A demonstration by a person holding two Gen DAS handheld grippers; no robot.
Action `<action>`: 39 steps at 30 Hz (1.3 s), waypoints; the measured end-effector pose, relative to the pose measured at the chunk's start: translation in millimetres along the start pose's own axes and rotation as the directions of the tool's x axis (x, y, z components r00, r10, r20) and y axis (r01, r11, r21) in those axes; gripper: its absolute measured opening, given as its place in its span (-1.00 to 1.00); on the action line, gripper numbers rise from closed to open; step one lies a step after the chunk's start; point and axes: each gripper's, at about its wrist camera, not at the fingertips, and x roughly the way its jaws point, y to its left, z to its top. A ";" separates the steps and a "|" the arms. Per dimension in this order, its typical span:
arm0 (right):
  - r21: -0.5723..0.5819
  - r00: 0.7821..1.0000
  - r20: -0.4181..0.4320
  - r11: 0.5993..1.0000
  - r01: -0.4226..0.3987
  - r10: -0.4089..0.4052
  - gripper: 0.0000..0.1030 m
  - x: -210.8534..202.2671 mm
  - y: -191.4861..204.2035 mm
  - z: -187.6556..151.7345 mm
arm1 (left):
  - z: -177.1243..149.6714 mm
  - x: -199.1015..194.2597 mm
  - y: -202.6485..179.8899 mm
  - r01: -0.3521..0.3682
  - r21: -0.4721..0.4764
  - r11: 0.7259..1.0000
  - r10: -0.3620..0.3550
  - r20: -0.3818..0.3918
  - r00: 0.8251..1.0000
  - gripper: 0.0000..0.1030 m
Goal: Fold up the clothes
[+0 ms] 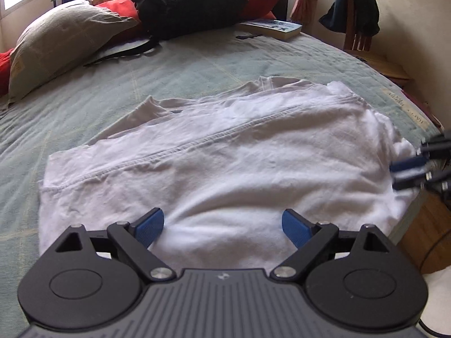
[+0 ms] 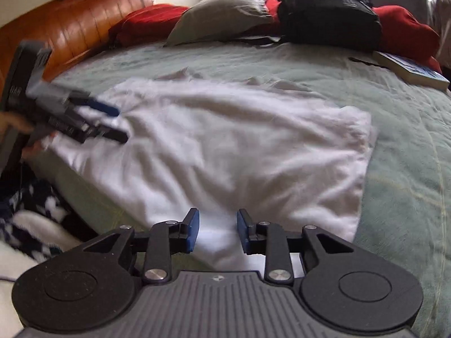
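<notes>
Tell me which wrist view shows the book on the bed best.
The left wrist view: the book lies sharp beside the black backpack, its blue cover and pale page edges clear. The right wrist view catches the same book near its right edge, blurred and more distorted.

Shirt [image 1: 214, 157] on bed [image 1: 84, 107] near front edge; pillow [image 1: 62, 39], backpack [image 1: 188, 2], book [image 1: 277, 28] behind it.

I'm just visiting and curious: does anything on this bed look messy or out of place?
The white shirt lies rumpled, its fold uneven. A black backpack and a book sit on the bedspread.
</notes>
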 end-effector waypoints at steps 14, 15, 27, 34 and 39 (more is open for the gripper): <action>0.100 0.999 -0.015 0.994 -0.042 0.044 -0.08 79.8 -40.4 77.2 | 30.1 40.4 74.2 0.117 -0.216 0.969 -0.115 0.021 0.993 0.77; 0.108 0.999 -0.010 0.993 -0.040 0.042 -0.08 78.2 -43.6 75.8 | 35.9 45.6 74.7 0.098 -0.200 0.975 -0.096 0.023 0.995 0.77; 0.048 1.000 -0.001 0.999 -0.023 0.023 0.15 50.2 -22.5 82.4 | 37.0 -6.8 41.6 0.008 -0.039 0.999 -0.007 0.025 1.000 0.81; -0.056 0.999 -0.027 0.997 -0.049 0.047 0.20 49.5 34.9 65.8 | -31.9 -23.5 3.7 0.029 -0.028 0.999 -0.030 -0.032 0.999 0.82; -0.168 0.995 -0.041 0.983 0.079 -0.087 0.27 39.9 55.8 26.5 | -76.9 -47.7 0.2 -0.051 -0.010 0.999 0.050 -0.060 0.997 0.83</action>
